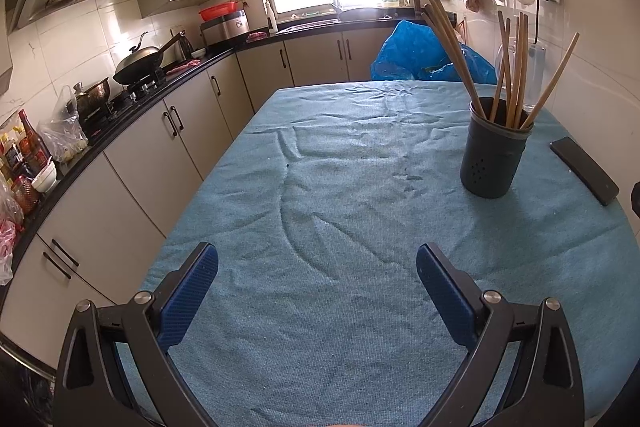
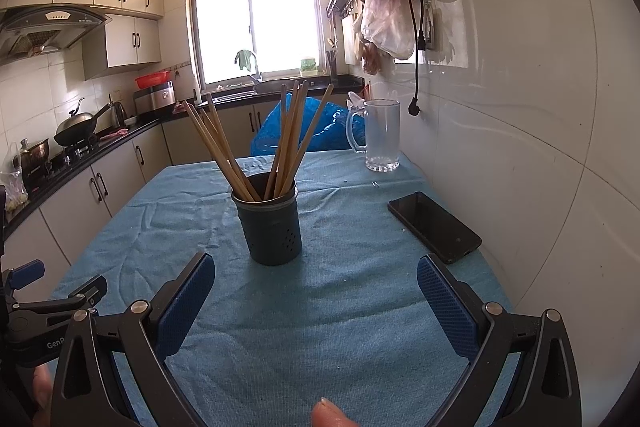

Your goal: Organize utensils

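Both grippers empty, jaws spread wide: left gripper (image 1: 317,263), right gripper (image 2: 316,273). Chopsticks (image 2: 288,139) upright in dark holder (image 2: 270,223) on blue cloth (image 2: 340,307), 12 o'clock of right gripper; phone (image 2: 434,227) at 2 o'clock.

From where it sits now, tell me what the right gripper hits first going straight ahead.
Most likely the chopstick holder: it stands ahead of the open right gripper, slightly left of centre. Depth is unclear; it might graze past.

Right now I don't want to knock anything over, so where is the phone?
In the right wrist view the phone lies flat on the blue cloth, right of the chopstick holder, near the tiled wall and nearer the camera than the glass mug.
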Tool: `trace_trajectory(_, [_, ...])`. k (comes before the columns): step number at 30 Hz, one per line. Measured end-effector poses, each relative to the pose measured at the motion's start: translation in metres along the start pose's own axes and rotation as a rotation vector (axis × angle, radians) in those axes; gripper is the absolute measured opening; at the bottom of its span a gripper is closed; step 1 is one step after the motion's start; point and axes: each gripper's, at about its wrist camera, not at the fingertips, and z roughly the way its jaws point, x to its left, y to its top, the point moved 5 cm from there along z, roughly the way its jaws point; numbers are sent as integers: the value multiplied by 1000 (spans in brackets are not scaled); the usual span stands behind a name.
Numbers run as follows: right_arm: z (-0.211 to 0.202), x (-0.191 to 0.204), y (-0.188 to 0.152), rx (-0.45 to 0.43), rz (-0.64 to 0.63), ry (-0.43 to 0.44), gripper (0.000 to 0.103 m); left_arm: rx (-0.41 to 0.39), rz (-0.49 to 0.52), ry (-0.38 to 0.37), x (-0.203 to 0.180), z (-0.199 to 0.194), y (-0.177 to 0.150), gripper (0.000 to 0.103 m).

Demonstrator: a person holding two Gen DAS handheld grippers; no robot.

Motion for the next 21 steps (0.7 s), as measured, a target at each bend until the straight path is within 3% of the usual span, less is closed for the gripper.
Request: trace_trajectory(21, [1, 1, -1, 8, -6, 0, 103, 5, 4, -8, 0, 1, 0, 99])
